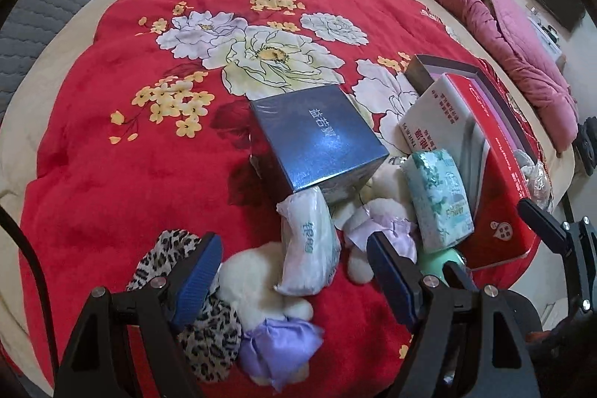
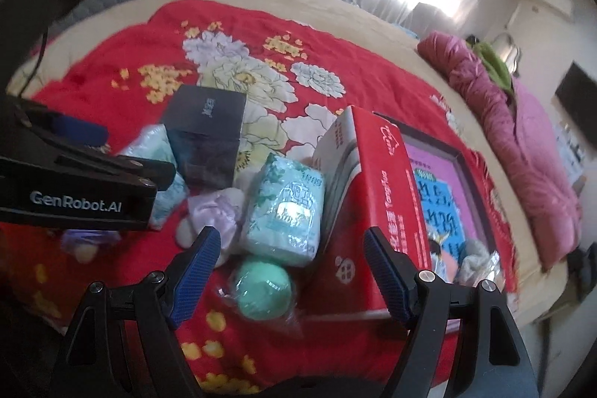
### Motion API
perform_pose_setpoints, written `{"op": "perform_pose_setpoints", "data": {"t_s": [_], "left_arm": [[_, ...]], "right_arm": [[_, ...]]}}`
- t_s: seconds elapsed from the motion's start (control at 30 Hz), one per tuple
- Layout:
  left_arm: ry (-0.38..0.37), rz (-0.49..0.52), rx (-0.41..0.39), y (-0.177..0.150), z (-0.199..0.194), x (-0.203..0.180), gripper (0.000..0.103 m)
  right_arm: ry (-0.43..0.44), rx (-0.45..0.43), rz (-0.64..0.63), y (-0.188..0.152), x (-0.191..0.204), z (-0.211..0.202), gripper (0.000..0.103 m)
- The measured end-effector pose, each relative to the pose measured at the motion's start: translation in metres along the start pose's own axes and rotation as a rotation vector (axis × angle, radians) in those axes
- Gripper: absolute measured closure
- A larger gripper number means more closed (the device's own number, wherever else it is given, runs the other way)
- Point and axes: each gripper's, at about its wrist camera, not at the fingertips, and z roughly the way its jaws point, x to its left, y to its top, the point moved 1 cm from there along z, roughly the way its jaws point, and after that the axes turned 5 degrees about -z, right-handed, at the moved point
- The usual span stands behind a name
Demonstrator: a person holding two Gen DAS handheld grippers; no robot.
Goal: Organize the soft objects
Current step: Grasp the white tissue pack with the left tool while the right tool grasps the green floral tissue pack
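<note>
Both claws stand apart and empty: left gripper (image 1: 294, 275) hovers over a white tissue pack (image 1: 309, 245) and plush toy (image 1: 261, 282), right gripper (image 2: 289, 275) above a green ball (image 2: 263, 291). Soft items lie heaped on the red blanket (image 1: 112, 155), presumably awaiting sorting. Beside them, the red box (image 2: 377, 211) stands open, holding a picture book (image 2: 444, 200).

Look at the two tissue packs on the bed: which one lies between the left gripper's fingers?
The white pack, framed by the open left gripper beside the blue box. The green-patterned pack leans on the red box.
</note>
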Motion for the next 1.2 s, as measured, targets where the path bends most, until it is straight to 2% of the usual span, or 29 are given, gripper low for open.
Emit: {"op": "perform_pose_setpoints", "data": {"t_s": [0.07,0.33,0.4,0.57,0.63,0.77,0.8,0.87,0.93,1.07,1.2], "left_arm": [[-0.008,-0.002,-0.003,0.001,0.001,0.002,0.03],[-0.03,-0.003,0.015,0.001,0.014,0.01,0.035],[-0.036,-0.003,0.018,0.001,0.016,0.011,0.035],[-0.044,0.003,0.02,0.002,0.021,0.011,0.035],[-0.052,0.002,0.024,0.003,0.024,0.01,0.039],[-0.096,-0.017,0.038,0.004,0.029,0.01,0.056],[-0.108,-0.02,0.041,0.004,0.03,0.009,0.059],[-0.129,-0.021,0.044,0.004,0.031,0.007,0.07],[-0.14,-0.023,0.04,0.005,0.03,0.005,0.075],[-0.143,-0.018,0.026,0.003,0.028,0.005,0.083],[-0.189,-0.045,0.013,0.004,0.023,0.008,0.083]], "right_arm": [[-0.027,0.01,-0.036,0.001,0.005,0.008,0.023],[-0.083,0.047,-0.145,0.004,0.024,0.034,0.025],[-0.092,0.049,-0.153,0.005,0.024,0.039,0.034],[-0.086,0.058,-0.149,0.009,0.018,0.05,0.048],[-0.063,0.057,-0.13,0.01,0.015,0.052,0.052],[-0.026,0.023,-0.077,0.011,0.007,0.046,0.064],[-0.006,0.007,-0.058,0.011,0.003,0.043,0.066],[0.045,-0.014,-0.008,0.01,-0.005,0.037,0.066],[0.112,-0.021,0.065,0.009,-0.017,0.034,0.067],[0.247,-0.046,0.198,0.002,-0.036,0.027,0.067],[0.276,-0.068,0.226,-0.001,-0.039,0.017,0.067]]}}
